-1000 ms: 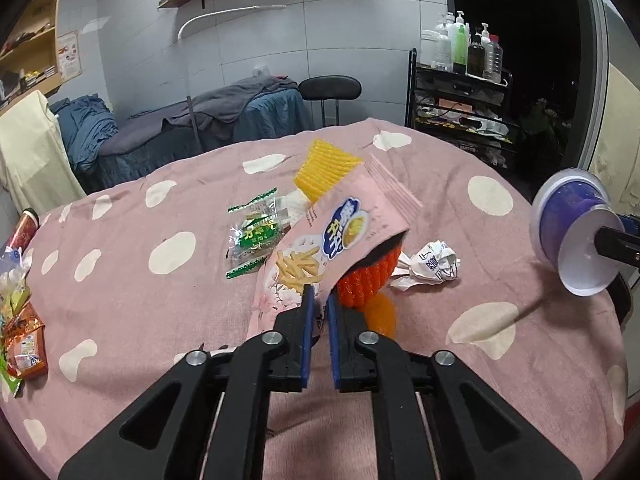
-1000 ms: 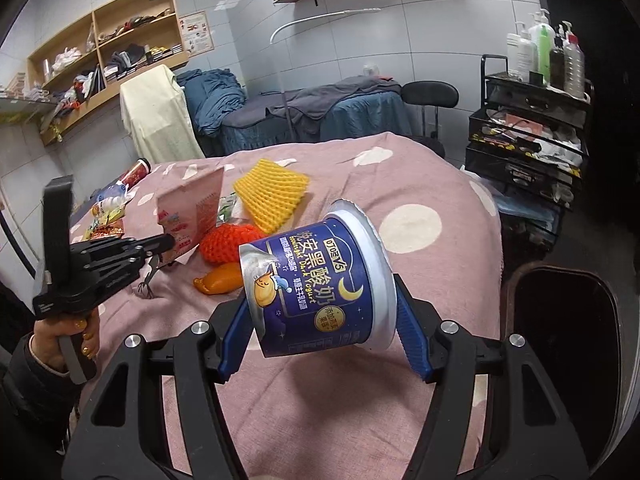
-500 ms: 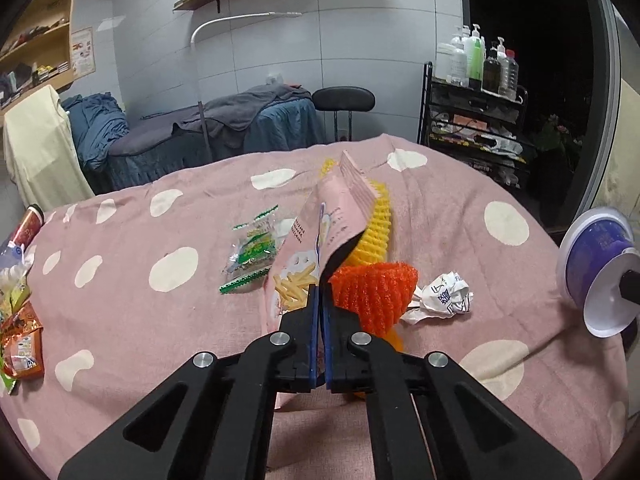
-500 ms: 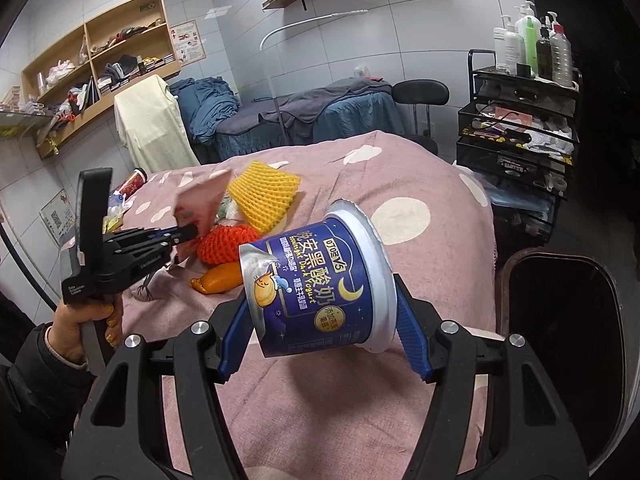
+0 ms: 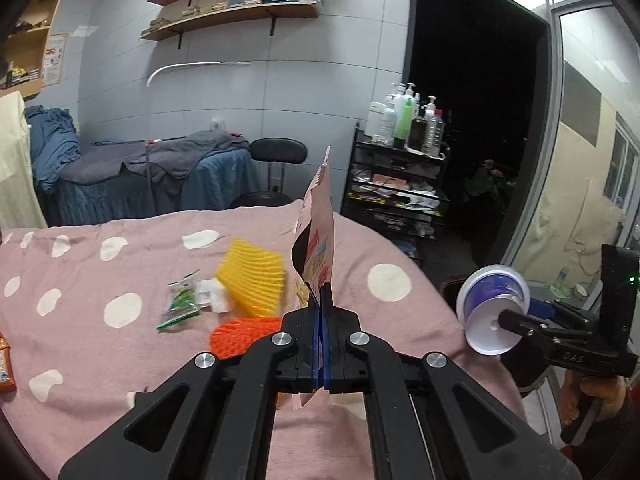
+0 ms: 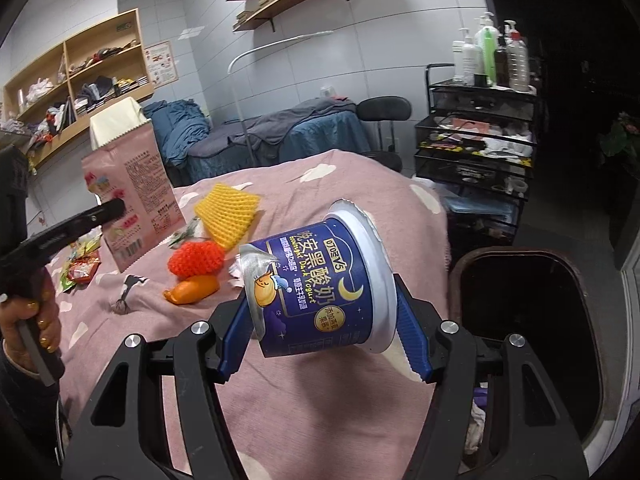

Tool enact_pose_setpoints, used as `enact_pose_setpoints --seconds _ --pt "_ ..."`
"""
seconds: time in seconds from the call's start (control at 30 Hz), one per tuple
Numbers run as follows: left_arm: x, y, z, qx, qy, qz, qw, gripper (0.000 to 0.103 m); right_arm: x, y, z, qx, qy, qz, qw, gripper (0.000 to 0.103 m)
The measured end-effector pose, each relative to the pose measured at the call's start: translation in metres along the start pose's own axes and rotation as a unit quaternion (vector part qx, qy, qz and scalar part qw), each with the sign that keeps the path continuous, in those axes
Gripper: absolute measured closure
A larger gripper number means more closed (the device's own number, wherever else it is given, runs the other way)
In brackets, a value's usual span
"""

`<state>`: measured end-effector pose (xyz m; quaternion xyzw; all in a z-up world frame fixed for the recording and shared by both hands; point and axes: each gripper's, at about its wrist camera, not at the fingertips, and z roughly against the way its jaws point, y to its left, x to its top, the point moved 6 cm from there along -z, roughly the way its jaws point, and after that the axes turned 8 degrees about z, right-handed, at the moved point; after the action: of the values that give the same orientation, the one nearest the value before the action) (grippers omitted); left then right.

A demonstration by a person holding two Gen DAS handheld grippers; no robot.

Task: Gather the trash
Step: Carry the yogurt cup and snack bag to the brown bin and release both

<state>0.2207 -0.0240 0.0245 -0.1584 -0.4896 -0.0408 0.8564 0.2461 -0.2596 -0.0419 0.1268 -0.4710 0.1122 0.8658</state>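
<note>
My left gripper (image 5: 321,300) is shut on a pink snack bag (image 5: 320,240) and holds it upright above the pink spotted table (image 5: 120,360). The bag also shows in the right wrist view (image 6: 132,196), with the left gripper (image 6: 114,208) clamped on its edge. My right gripper (image 6: 324,332) is shut on a dark blue yogurt cup (image 6: 320,284), held on its side above the table's edge, left of a dark trash bin (image 6: 528,320). The cup also shows at the right of the left wrist view (image 5: 494,308).
On the table lie a yellow foam net (image 5: 252,280), an orange foam net (image 5: 244,334), a green wrapper (image 5: 180,304), an orange peel (image 6: 192,290) and several wrappers (image 6: 80,264) at the left. A black cart with bottles (image 5: 400,184) stands behind.
My left gripper has lifted the pink bag off the table and turned it upright, edge-on. My right gripper with the cup has moved closer to the bin.
</note>
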Motion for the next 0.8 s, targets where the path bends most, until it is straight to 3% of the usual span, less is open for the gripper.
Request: enact_pose_setpoints --seconds 0.4,0.8 --pt "-0.020 -0.099 -0.048 -0.113 0.048 -0.043 0.9915 0.102 -0.034 -0.096 0.037 -0.109 0.014 -0.075 0.991 0.041" --pt "-0.049 -0.165 -0.080 -0.161 0.094 -0.087 0.9786 0.102 -0.099 -0.173 -0.001 -0.152 0.102 -0.158 0.970 0.041"
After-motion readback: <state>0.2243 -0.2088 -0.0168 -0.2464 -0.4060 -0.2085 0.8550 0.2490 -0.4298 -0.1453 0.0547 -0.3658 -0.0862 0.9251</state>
